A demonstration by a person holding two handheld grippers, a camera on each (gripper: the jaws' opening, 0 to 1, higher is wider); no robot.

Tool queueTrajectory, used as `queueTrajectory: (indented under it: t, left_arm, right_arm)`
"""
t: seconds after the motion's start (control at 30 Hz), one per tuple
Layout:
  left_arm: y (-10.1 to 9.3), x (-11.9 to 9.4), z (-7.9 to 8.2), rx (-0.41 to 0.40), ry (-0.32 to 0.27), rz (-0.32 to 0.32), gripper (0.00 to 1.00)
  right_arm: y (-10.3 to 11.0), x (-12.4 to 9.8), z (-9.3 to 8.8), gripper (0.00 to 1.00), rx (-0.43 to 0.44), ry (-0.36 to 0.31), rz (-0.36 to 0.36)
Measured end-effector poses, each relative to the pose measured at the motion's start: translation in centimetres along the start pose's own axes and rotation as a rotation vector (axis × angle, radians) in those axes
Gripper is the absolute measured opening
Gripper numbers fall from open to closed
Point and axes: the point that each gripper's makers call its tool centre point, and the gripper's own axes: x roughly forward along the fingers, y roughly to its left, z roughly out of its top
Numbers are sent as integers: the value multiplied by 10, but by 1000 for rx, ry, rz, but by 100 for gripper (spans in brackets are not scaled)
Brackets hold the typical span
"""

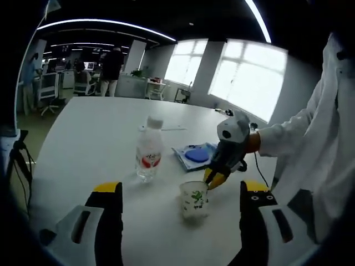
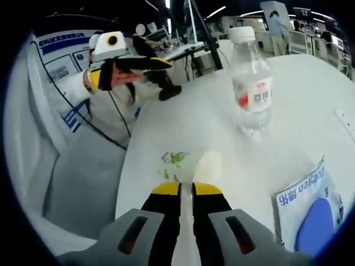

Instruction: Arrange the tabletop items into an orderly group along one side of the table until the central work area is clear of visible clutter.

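White round desk as landmark. Beyond desk's far edge: bright windows, white pillar, office chairs, people standing. Ceiling light strips overhead. Tripod leg left of desk, on green floor. Right gripper view: posters on wall behind desk; black stand on desk's edge.
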Motion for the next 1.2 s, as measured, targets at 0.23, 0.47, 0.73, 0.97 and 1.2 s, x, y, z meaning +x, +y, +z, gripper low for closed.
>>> queueTrajectory:
  t: [0.23,0.47,0.73,0.97,1.2]
  left_arm:
    - [-2,1,0,0,-3,-5,89]
    - [-4,0,0,-2,-12,-8,88]
    - [-6,-1,1,-3,-22,-11,88]
    - [-8,-1,1,-3,-28,-15,88]
    - [-8,-4,-1,-8,-34,-14,88]
  right_arm:
    - [13,-4,1,0,-36,18,18]
    - [7,-19,18,0,-126,25,-37]
    - [-10,-39,27,0,-293,132,-152]
    - [-30,-53,35,0,-437,249,-232]
    - [-56,-64,45,0,-634,417,-285]
